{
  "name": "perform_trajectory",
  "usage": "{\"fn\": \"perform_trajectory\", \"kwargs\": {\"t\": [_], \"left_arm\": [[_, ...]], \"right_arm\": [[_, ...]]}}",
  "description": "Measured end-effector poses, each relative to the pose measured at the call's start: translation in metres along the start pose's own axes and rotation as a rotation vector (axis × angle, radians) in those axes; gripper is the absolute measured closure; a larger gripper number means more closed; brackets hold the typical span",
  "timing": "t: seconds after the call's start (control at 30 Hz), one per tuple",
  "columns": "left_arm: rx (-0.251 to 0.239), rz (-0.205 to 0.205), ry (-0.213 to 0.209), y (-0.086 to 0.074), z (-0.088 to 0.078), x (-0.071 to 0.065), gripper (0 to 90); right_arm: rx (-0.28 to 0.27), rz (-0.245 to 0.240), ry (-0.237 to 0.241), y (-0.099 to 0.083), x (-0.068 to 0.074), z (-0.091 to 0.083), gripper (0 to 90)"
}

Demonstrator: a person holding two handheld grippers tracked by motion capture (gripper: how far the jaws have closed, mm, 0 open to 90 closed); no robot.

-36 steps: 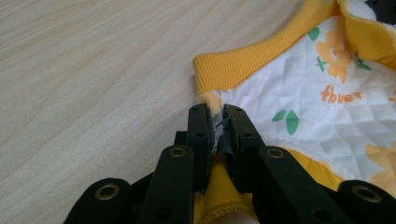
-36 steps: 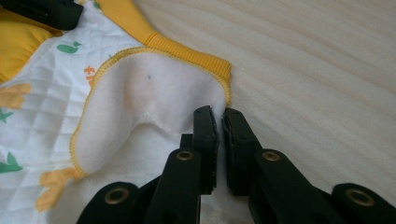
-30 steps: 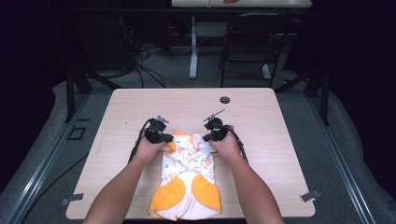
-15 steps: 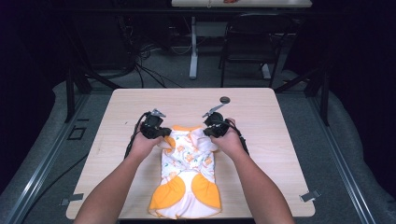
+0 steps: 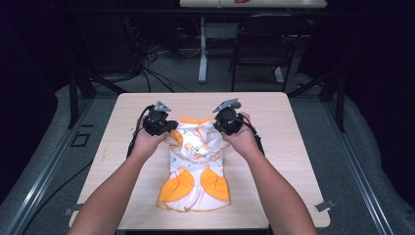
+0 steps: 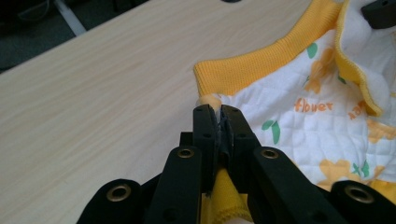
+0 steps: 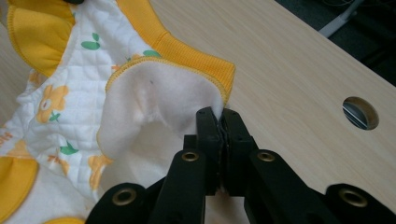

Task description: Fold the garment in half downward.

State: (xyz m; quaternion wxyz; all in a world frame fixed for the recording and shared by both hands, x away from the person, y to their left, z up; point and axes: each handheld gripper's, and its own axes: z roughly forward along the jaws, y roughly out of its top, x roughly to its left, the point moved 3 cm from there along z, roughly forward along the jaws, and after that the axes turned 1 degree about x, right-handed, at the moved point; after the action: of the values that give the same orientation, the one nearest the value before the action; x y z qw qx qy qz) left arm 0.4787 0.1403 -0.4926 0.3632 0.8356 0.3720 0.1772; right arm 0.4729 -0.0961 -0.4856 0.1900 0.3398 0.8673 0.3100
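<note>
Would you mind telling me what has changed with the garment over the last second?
Both grippers, left gripper and right gripper, have risen, lifting the top edge of the garment off the table. Each stays clamped on a corner of the fabric. The garment's orange-patched lower end still lies on the table.

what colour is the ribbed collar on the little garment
Orange-yellow; the garment's ribbed collar shows best in the left gripper view.

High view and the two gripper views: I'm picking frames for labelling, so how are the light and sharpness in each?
High view: table brightly lit, surroundings dark, garment slightly soft. Left gripper view: the left gripper and the print reading "flower" are sharp, no glare. Right gripper view: even light, the white lining by the right gripper is bright, the table hole is clear.
</note>
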Motion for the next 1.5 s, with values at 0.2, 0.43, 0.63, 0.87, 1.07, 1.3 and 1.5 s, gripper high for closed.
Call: {"fn": "perform_trajectory", "kwargs": {"t": [0.2, 0.43, 0.63, 0.87, 1.07, 1.3, 1.5], "left_arm": [[-0.051, 0.02, 0.011, 0.013, -0.009, -0.001, 85.6], [-0.076, 0.048, -0.013, 0.011, -0.017, -0.008, 85.5], [-0.081, 0.059, -0.039, -0.002, -0.022, -0.015, 85.6], [-0.081, 0.061, -0.086, -0.02, -0.029, -0.026, 85.5], [-0.069, 0.071, -0.114, -0.037, -0.03, -0.033, 85.5], [-0.04, 0.078, -0.139, -0.056, -0.024, -0.04, 85.4], [-0.031, 0.057, -0.182, -0.07, -0.02, -0.047, 85.3]], "right_arm": [[-0.047, -0.003, -0.028, 0.009, -0.004, -0.012, 87.3], [-0.069, -0.033, -0.038, 0.005, -0.001, -0.021, 87.3], [-0.059, -0.08, -0.008, -0.011, 0.011, -0.026, 87.2], [-0.056, -0.112, 0.016, -0.023, 0.021, -0.033, 87.2], [-0.022, -0.13, 0.047, -0.038, 0.031, -0.032, 87.2], [-0.007, -0.135, 0.071, -0.054, 0.043, -0.026, 87.1], [0.006, -0.103, 0.103, -0.072, 0.051, -0.02, 87.0]]}}
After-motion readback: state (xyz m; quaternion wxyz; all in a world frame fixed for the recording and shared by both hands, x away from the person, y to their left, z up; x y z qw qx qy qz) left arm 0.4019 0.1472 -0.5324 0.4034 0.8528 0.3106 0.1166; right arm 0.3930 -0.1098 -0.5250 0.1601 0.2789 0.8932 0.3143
